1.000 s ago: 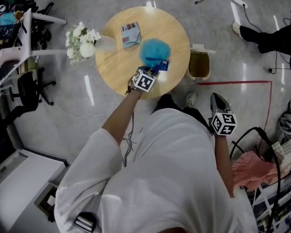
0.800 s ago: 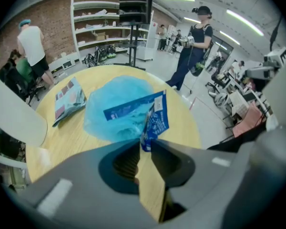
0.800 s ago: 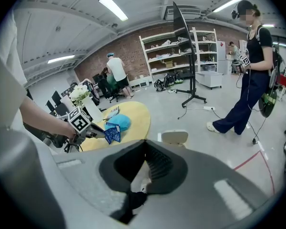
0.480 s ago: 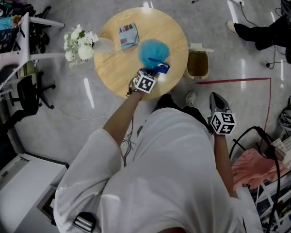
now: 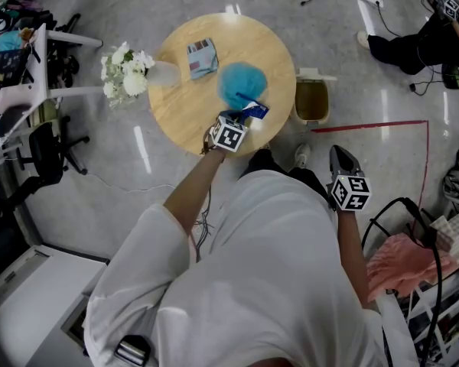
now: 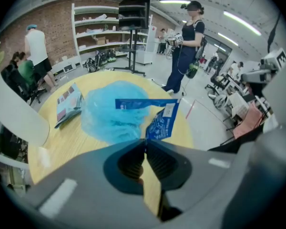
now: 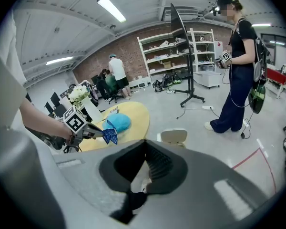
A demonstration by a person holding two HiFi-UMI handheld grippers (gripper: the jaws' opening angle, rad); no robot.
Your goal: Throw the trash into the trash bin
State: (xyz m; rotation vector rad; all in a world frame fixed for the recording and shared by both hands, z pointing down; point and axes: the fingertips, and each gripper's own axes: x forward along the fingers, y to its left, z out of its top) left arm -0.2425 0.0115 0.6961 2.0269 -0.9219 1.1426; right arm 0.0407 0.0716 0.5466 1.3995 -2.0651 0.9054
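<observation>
While round wooden table (image 5: pixel 176 102) carries trash, trash bin (image 5: pixel 299 102) stands on floor just beside its edge. Crumpled blue bag (image 5: pixel 241 82) lies on table. Blue wrapper (image 6: pixel 163 122) over table near bag: judged light, thin, floppy, slick. My left gripper (image 6: pixel 145 142) has just closed, pinching wrapper's lower corner; deeper bite safer. My right gripper (image 7: pixel 144 147) closed, empty.

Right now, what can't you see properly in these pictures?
- Trash bin inside: in the head view it is too small and dim. In the right gripper view, the right gripper covers its lower part.
- Blue wrapper print: left gripper view, blurred.
- Booklet cover: head view, too small.
</observation>
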